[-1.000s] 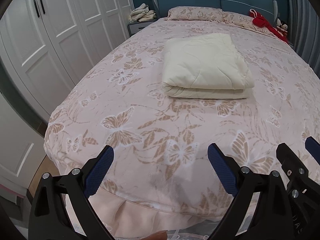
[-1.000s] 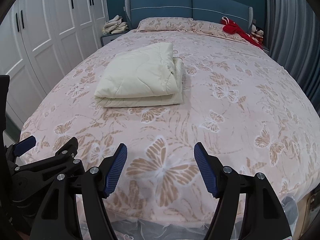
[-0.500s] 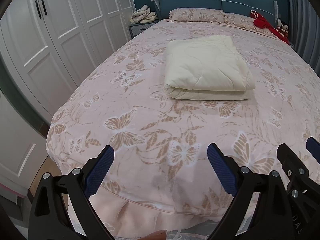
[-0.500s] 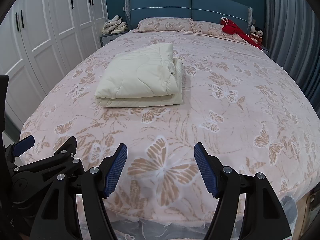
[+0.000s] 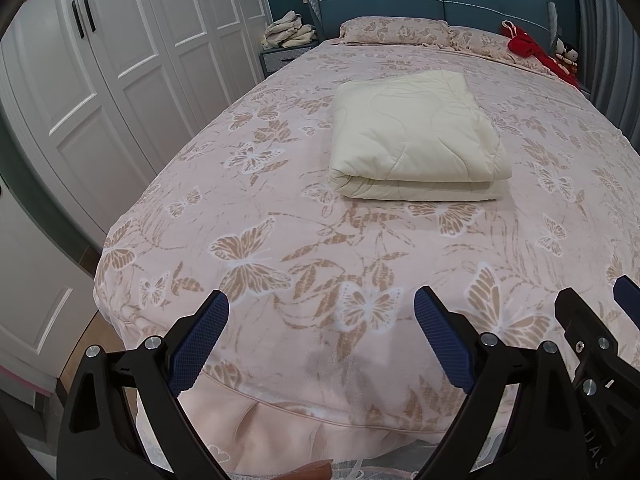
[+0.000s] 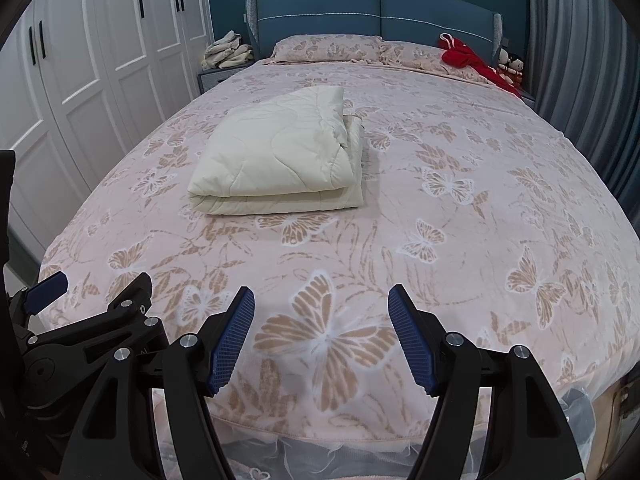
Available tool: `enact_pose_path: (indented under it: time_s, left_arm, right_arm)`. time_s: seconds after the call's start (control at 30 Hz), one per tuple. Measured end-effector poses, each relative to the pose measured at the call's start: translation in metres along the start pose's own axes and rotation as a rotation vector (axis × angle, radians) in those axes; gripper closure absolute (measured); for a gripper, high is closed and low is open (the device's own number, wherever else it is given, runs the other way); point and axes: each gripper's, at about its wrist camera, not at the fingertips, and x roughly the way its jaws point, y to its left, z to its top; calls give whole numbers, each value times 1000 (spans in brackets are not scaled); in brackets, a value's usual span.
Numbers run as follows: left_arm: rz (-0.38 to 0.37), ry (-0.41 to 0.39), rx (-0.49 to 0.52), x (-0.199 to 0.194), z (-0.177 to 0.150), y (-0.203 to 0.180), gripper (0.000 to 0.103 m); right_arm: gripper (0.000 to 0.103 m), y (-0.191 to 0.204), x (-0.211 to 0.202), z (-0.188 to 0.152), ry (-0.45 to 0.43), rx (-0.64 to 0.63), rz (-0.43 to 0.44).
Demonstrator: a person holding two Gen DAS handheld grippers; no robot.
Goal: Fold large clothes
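Two handheld grippers with black frames and blue textured pads sit side by side over the foot of a bed. The left gripper point(image 5: 320, 334) has its jaws spread wide with nothing between them, and the right gripper point(image 6: 321, 334) is likewise wide apart and empty. Both hang above the pink bedspread point(image 6: 460, 240), which is printed with tan and white butterflies and leaves. Well beyond the pads, near the middle of the bed and slightly toward its left side, lies the cream quilt point(image 5: 416, 136). It is folded into a thick, neat rectangle, with a rounded fold facing the grippers and stacked layers showing along its right edge; curved stitching lines run across its smooth top. White wardrobe doors point(image 5: 120, 60) line the left wall, and a teal headboard point(image 6: 376, 16) stands at the far end.
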Motion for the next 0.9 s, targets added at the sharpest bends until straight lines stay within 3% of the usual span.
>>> enact_pose_path:
  time_s: [0.8, 0.9]
  left_arm:
    - [8, -5, 3, -1, 0, 0, 12]
    - [7, -6, -2, -2, 0, 1, 12]
  right_arm:
    - [35, -3, -2, -2, -20, 11, 0]
    - [30, -5, -5, -3, -44, 33, -4]
